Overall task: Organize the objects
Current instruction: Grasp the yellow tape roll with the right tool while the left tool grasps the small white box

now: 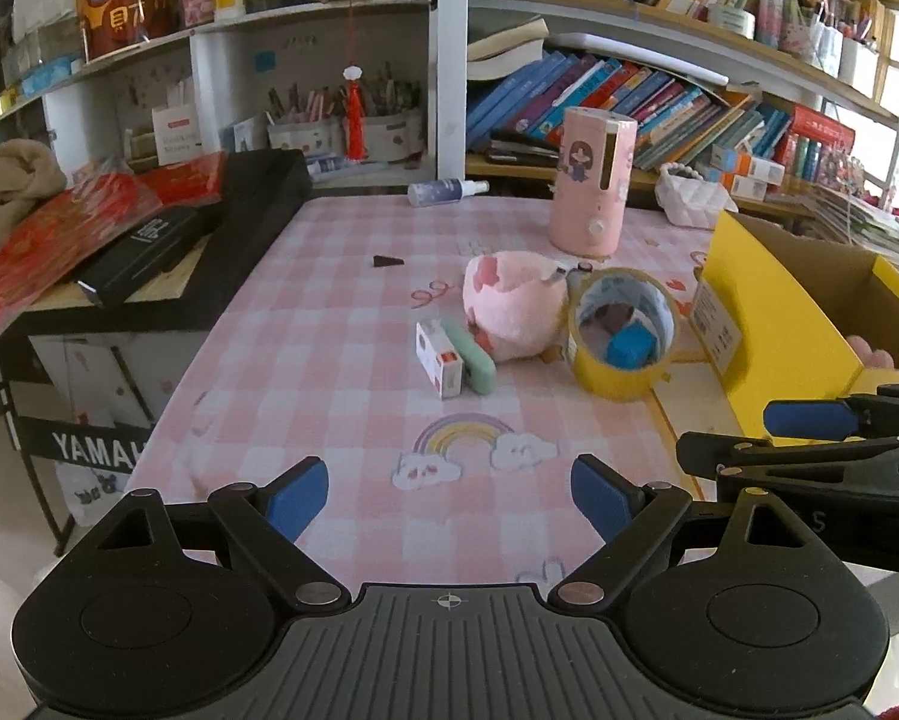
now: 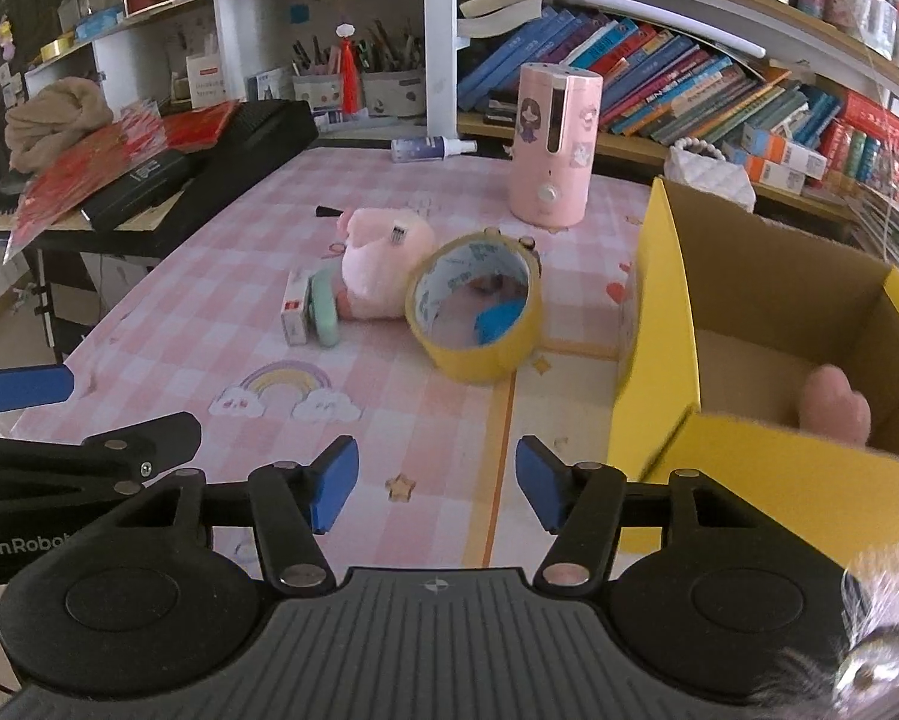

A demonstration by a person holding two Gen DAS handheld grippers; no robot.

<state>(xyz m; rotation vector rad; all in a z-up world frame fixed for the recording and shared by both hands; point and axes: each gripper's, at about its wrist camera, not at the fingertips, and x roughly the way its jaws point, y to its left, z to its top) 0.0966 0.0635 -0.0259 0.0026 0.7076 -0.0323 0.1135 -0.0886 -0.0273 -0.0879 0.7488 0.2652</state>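
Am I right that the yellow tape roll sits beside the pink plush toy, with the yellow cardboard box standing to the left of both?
Not quite. The yellow tape roll does sit beside the pink plush toy, but the yellow cardboard box stands to their right, not their left. The right wrist view shows this most clearly, and the left wrist view agrees.

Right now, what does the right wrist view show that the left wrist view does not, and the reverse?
Only the right wrist view looks into the yellow box, where a small pink item lies on its floor. Only the left wrist view shows the YAMAHA lettering beside the table. Both show the tape roll, pink plush, pink canister and spray bottle, plus both grippers open and empty: left gripper, right gripper.
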